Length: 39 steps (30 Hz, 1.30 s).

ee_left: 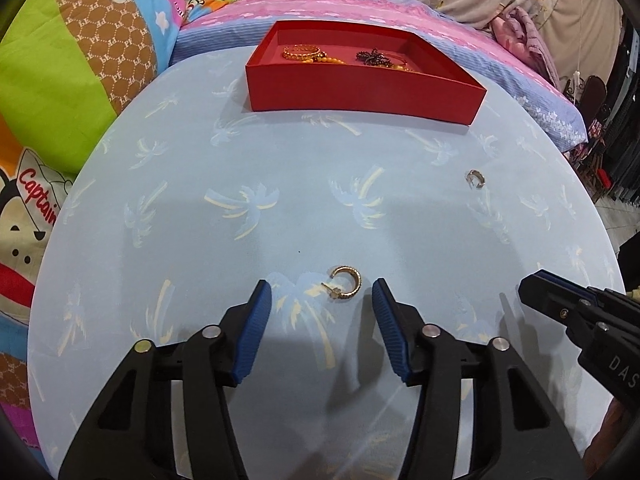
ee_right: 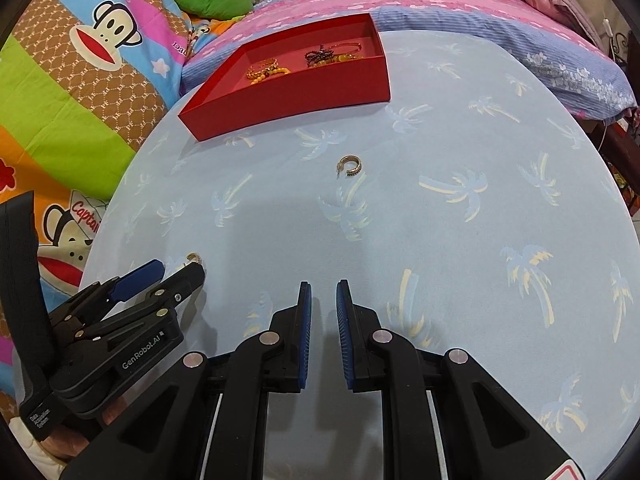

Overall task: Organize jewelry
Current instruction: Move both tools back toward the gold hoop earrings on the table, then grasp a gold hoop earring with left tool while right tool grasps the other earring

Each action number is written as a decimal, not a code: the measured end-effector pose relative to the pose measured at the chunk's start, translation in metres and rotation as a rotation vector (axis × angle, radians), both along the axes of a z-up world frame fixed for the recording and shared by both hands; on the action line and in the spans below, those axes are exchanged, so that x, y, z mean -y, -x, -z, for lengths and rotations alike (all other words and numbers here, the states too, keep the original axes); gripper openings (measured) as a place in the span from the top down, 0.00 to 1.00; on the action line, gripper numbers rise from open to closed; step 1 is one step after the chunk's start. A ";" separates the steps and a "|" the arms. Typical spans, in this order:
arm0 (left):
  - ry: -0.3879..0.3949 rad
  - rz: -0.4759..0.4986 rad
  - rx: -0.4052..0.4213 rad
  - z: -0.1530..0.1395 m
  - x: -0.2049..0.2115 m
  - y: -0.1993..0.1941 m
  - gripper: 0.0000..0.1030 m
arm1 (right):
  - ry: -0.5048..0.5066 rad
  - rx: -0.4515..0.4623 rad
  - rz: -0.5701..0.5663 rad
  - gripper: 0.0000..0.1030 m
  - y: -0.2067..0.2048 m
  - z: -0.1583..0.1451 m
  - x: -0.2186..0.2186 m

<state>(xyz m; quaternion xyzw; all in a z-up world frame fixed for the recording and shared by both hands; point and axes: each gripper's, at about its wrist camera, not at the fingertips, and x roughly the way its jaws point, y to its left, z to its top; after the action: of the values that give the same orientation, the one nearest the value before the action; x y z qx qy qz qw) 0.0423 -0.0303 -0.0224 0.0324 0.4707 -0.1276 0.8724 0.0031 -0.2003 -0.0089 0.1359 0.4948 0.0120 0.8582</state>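
A gold hoop earring (ee_left: 345, 283) lies on the round table just ahead of my left gripper (ee_left: 322, 294), which is open with the earring between its blue fingertips. In the right wrist view the earring (ee_right: 193, 257) is mostly hidden behind the left gripper (ee_right: 176, 270). A second hoop earring (ee_left: 475, 179) lies further right, also in the right wrist view (ee_right: 351, 166). A red tray (ee_left: 360, 92) at the table's far edge holds gold bracelets (ee_left: 301, 53) and a dark beaded piece (ee_left: 372, 57). My right gripper (ee_right: 323, 288) is open a little and empty, well short of the second earring.
The table (ee_left: 240, 168) has a pale blue cloth with palm-tree prints. Colourful cartoon bedding (ee_left: 60, 80) lies to the left and a pink and blue pillow (ee_right: 480, 4) behind the tray. The right gripper's body (ee_left: 580, 312) shows at the right edge.
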 end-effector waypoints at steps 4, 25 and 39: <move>-0.009 0.018 0.007 0.000 0.002 -0.002 0.76 | 0.006 -0.003 0.006 0.85 -0.005 0.001 0.003; 0.044 -0.003 -0.024 -0.002 -0.013 -0.019 0.84 | 0.051 0.025 0.041 0.73 -0.067 0.003 0.018; 0.066 -0.046 -0.038 -0.006 -0.035 -0.012 0.84 | 0.048 0.022 0.046 0.73 -0.072 0.007 0.018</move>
<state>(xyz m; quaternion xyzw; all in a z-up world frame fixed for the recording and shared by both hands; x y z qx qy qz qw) 0.0543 0.0051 -0.0159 -0.0097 0.4834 -0.1234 0.8666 0.0756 -0.2182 -0.0157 0.1265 0.4820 -0.0183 0.8668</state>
